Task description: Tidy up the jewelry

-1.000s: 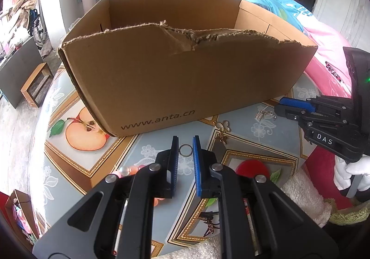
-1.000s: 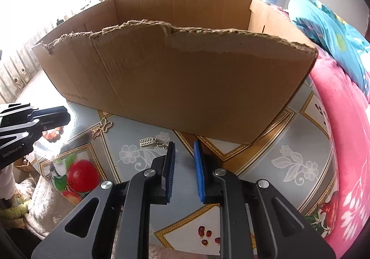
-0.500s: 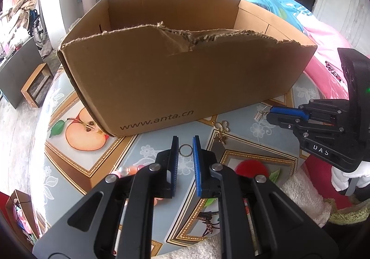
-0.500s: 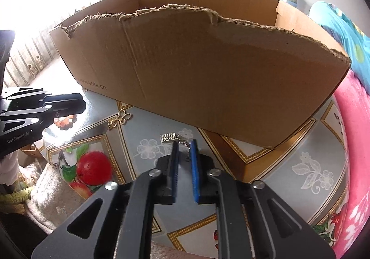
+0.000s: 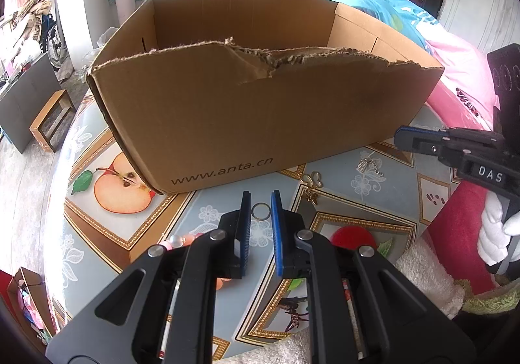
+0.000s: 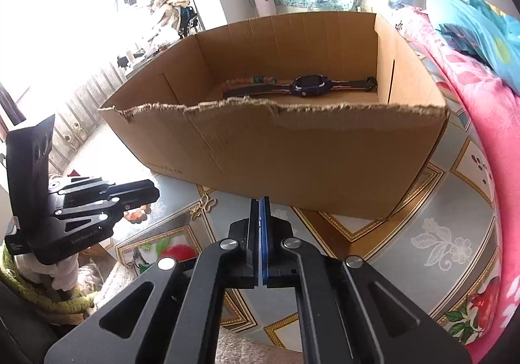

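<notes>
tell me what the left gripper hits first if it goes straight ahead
Likely the ring, lying between the open tips of the left gripper, though height is unclear and it may pass over. Behind that, the box wall.

Right black tongs (image 6: 260, 206) have snapped closed and risen, so the purple watch (image 6: 307, 86) inside the torn brown cardboard box (image 6: 292, 156) shows; the small silver chain charm (image 5: 365, 165) stays on the counter.

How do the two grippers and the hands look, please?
The left gripper and right gripper are black, with angular linkage arms, silver pivot bolts and blue ribbed pads. White lettering: GenRobot.AI on left, DAS on right. The right hand is white-gloved.
</notes>
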The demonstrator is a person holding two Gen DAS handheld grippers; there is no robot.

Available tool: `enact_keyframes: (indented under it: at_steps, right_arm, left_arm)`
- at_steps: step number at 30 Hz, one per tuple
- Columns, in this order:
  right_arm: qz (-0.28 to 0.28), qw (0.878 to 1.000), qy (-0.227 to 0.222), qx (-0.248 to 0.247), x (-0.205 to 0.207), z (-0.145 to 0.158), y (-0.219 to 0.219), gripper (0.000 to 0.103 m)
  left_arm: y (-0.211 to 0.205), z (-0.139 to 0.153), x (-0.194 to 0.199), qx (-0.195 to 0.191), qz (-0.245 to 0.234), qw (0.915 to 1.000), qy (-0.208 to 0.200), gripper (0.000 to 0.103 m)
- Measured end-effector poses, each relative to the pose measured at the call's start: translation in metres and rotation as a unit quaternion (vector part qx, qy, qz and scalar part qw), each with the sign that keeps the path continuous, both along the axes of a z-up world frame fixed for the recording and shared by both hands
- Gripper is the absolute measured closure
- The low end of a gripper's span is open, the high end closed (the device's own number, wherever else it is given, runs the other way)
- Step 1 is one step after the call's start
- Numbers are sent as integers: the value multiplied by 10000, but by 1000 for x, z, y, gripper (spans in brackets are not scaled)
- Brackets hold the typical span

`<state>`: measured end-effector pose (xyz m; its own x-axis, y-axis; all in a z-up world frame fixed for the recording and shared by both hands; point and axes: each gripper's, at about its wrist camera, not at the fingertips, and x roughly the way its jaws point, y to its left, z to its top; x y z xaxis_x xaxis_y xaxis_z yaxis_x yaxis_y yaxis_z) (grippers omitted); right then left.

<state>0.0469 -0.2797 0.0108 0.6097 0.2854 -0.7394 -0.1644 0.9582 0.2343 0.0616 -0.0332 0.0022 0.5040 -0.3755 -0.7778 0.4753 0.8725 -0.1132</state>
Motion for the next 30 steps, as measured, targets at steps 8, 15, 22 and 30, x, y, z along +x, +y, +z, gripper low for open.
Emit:
enact_keyframes:
  at_steps: [8, 15, 22, 30]
  right_arm:
    - [110, 9969, 496, -600, 6, -15, 15, 83]
    - [158, 9892, 648, -1309, 10, -28, 36, 101]
    - [-121, 9957, 704, -583, 20, -15, 10, 103]
    - [-74, 9988, 392, -280, 16, 14, -2, 103]
  left_arm:
    - [3, 0, -1, -23, 2, 10000, -1, 92]
    - [3, 0, 0, -10, 12, 10000, 12, 92]
    - [3, 0, 0, -42, 29, 10000, 1, 92]
    - [5, 0, 0, -79, 12, 10000, -1, 92]
